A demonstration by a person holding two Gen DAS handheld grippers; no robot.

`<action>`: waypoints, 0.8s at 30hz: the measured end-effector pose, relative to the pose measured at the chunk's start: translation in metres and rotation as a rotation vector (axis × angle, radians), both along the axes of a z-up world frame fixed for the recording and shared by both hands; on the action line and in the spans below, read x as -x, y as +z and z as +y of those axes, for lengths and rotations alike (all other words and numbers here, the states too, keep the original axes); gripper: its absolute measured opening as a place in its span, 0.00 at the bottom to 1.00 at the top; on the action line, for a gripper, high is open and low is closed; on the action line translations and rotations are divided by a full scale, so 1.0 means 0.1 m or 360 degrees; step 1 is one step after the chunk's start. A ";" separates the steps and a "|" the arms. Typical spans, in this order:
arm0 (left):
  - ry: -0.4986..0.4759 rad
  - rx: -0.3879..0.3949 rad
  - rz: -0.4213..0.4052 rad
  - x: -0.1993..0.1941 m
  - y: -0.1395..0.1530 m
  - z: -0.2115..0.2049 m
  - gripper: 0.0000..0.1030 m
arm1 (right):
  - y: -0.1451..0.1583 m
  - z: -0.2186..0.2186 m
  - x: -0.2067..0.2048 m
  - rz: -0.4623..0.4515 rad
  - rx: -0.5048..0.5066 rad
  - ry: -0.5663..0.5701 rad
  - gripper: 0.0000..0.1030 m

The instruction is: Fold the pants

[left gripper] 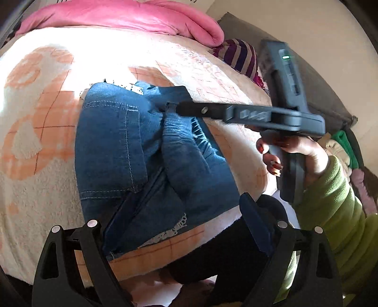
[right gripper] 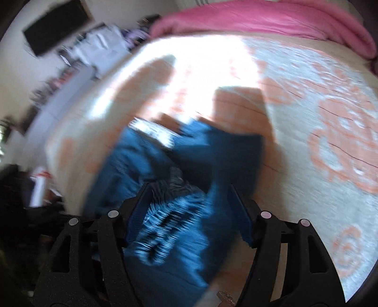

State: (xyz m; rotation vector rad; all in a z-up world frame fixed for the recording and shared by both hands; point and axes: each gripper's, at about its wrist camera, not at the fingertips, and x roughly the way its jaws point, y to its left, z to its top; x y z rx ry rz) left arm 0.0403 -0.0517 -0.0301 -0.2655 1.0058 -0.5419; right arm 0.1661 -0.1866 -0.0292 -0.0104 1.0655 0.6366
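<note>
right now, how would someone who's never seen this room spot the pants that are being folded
Start at the bed with the cream and orange patterned blanket, below the heaped pink duvet. In the middle lie the blue denim jeans, bunched and partly folded. Nothing else on the blanket is blue, and they show pale stitching and a frayed white hem.

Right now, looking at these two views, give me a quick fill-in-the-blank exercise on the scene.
1. The jeans are ____ in colour.
2. They lie on a patterned blanket in cream and ____.
3. The bunched quilt at the far end is ____.
4. The left gripper has its jaws ____.

Missing words: blue; orange; pink; open
</note>
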 end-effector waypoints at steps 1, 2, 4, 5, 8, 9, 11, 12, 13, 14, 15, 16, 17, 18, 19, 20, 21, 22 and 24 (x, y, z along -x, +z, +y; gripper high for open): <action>-0.0001 -0.0006 -0.0006 -0.01 0.01 0.02 0.86 | -0.03 -0.04 0.01 -0.0004 0.0027 -0.0011 0.57; 0.0003 -0.0007 -0.0013 -0.01 0.03 0.03 0.86 | -0.05 -0.04 0.00 -0.0016 0.0063 -0.0021 0.57; 0.0023 -0.0008 -0.0028 0.02 0.10 0.10 0.86 | -0.04 -0.08 0.01 -0.0021 0.0034 -0.0026 0.58; 0.0030 -0.0011 -0.0039 0.04 0.14 0.03 0.86 | 0.00 -0.14 0.03 -0.0028 -0.0026 -0.0033 0.59; 0.0066 -0.0062 -0.0084 0.11 0.26 0.16 0.86 | 0.15 -0.31 0.13 -0.0111 -0.0077 -0.0056 0.70; 0.0085 -0.0081 -0.0094 0.11 0.29 0.18 0.86 | 0.20 -0.35 0.19 -0.0145 -0.0081 -0.0058 0.73; 0.0134 -0.0106 -0.0107 0.09 0.34 0.25 0.94 | 0.28 -0.38 0.27 -0.0206 -0.0080 -0.0052 0.78; 0.0163 -0.0120 -0.0109 0.08 0.36 0.28 0.95 | 0.33 -0.38 0.32 -0.0234 -0.0075 -0.0049 0.80; 0.0183 -0.0132 -0.0113 0.06 0.37 0.29 0.96 | 0.38 -0.39 0.38 -0.0267 -0.0067 -0.0047 0.83; 0.0201 -0.0144 -0.0119 0.06 0.39 0.28 0.96 | 0.42 -0.39 0.46 -0.0310 -0.0059 -0.0042 0.84; 0.0214 -0.0151 -0.0125 0.05 0.40 0.31 0.96 | 0.46 -0.40 0.51 -0.0333 -0.0053 -0.0035 0.84; 0.0229 -0.0161 -0.0126 0.04 0.41 0.33 0.96 | 0.50 -0.41 0.58 -0.0363 -0.0041 -0.0029 0.85; 0.0239 -0.0170 -0.0124 0.04 0.40 0.34 0.96 | 0.53 -0.41 0.65 -0.0397 -0.0027 -0.0026 0.86; 0.0249 -0.0180 -0.0126 0.04 0.41 0.36 0.96 | 0.55 -0.41 0.68 -0.0418 -0.0021 -0.0024 0.86; 0.0257 -0.0189 -0.0131 0.03 0.42 0.33 0.96 | 0.58 -0.41 0.74 -0.0444 -0.0022 -0.0020 0.87; 0.0267 -0.0203 -0.0137 0.03 0.44 0.33 0.96 | 0.60 -0.41 0.79 -0.0459 -0.0024 -0.0018 0.87; 0.0273 -0.0211 -0.0146 0.03 0.46 0.34 0.96 | 0.62 -0.40 0.85 -0.0482 -0.0025 -0.0013 0.87; 0.0281 -0.0221 -0.0157 0.02 0.48 0.35 0.96 | 0.63 -0.39 0.90 -0.0498 -0.0025 -0.0007 0.87; 0.0290 -0.0243 -0.0171 -0.03 0.49 0.33 0.96 | 0.65 -0.36 1.00 -0.0523 -0.0023 0.0017 0.88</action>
